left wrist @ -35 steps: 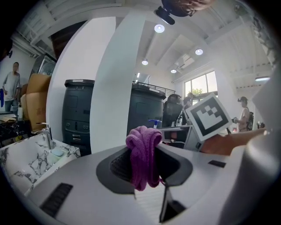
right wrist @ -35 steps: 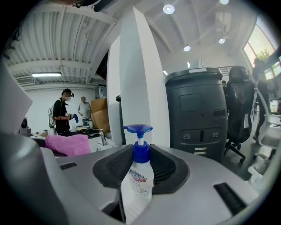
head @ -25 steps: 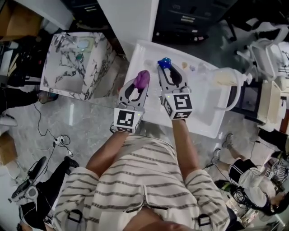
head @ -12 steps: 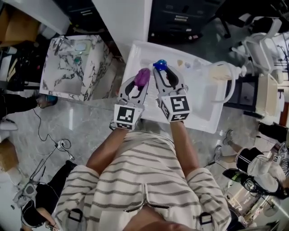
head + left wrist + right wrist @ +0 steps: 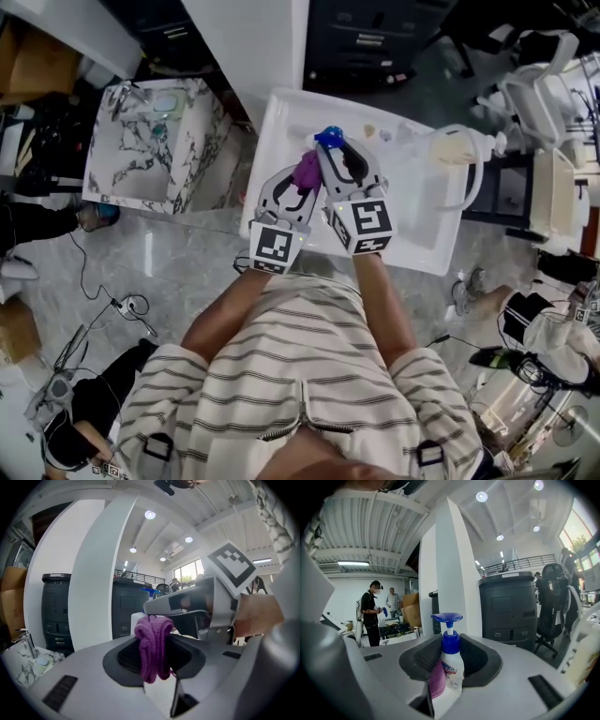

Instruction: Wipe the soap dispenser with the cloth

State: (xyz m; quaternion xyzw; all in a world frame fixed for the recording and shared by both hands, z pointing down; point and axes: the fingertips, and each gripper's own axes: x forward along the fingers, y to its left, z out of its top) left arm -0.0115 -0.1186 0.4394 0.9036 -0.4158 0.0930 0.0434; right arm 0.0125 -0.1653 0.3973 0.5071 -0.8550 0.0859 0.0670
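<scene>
Left gripper [image 5: 306, 174] pinches bunched knitted purple cloth [image 5: 153, 644]; right gripper [image 5: 335, 148] clamps glossy blue-pump soap dispenser [image 5: 449, 667]

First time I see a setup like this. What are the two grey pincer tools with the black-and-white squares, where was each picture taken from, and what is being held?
There is no robot: a person holds a two-jaw gripper in each hand, and the marker cubes are parts of them. The head view comes from a camera on the person's head, looking steeply down. The two gripper views come from cameras riding on the grippers, looking along their jaws. The left gripper is clamped on a bunched purple cloth. The right gripper grips a white soap dispenser with a blue pump top. Both are held over a white table, the cloth close beside the pump. Things at its far edge are too small to name.
</scene>
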